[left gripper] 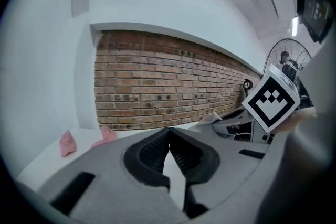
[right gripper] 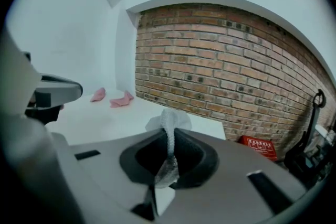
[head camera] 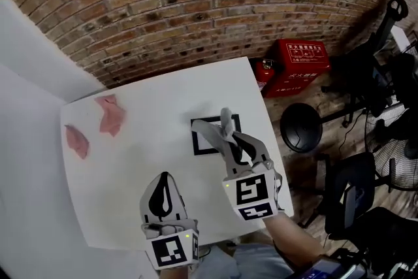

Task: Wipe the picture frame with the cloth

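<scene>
Over the right half of the white surface (head camera: pixel 130 166), I'm holding the right tool (head camera: pixel 228 138) above the picture frame (head camera: pixel 194 140), with its jaws pinched together on the cloth (head camera: pixel 225 122). The right gripper view is showing a twisted strip of cloth clamped between the pads and a ruffled tuft sticking out past the tips. The frame is lying flat, directly under and slightly ahead of those tips, close to the surface's far right edge. It's looking near square, so I'm not calling a long axis; its sides are running roughly along the surface's edges, slightly skewed. Whether the hanging cloth is touching the frame I can't tell from the head view. The left tool (head camera: pixel 164 178) is sitting nearer me and to the left, apart from the frame, jaws closed tip to tip on nothing. So the right hand is nearer and I'm reading the coming move as straight down onto the frame. Materials: the frame has a thin, hard black border and a pale centre; the cloth is pale grey, thin, dimpled and limp. Two crumpled pink rags (head camera: pixel 110 114) are lying at the far left, out of play. I'm judging the frame light enough to skid on that smooth top, so the left tool may be needed to pin it.
</scene>
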A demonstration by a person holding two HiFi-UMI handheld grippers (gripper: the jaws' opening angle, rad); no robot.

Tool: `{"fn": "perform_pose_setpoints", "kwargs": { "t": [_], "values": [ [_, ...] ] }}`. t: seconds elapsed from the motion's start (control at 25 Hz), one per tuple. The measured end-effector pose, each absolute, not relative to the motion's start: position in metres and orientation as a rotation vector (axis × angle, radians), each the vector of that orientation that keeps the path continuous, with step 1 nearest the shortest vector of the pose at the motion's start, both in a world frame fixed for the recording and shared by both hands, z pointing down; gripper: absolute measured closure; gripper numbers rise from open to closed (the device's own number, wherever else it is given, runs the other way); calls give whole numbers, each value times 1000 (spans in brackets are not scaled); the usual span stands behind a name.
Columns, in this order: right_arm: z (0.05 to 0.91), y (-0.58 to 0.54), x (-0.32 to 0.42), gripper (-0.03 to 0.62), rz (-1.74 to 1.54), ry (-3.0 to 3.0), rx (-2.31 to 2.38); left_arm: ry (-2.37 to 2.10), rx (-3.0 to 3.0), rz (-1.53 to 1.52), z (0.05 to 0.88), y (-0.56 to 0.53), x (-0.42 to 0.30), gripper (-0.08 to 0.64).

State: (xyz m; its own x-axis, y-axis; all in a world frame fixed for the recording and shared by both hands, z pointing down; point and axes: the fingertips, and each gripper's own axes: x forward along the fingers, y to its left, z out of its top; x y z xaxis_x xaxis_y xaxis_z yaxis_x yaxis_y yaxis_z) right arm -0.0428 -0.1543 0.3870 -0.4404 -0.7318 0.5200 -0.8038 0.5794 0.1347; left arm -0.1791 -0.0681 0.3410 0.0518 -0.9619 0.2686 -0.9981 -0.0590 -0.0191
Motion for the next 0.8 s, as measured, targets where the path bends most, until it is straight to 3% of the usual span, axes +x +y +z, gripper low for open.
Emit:
{"fn": "perform_pose_setpoints", "kwargs": {
  "t": [0.4,0.8],
  "values": [
    [415,-138,-105,570,197,-2330,1068,-2082,2025,338,363,-52,-221,551],
    [463,-137,-113,569,257,-2288,1033,-2033,1989,391,398,-57,-229,551]
  ]
}}
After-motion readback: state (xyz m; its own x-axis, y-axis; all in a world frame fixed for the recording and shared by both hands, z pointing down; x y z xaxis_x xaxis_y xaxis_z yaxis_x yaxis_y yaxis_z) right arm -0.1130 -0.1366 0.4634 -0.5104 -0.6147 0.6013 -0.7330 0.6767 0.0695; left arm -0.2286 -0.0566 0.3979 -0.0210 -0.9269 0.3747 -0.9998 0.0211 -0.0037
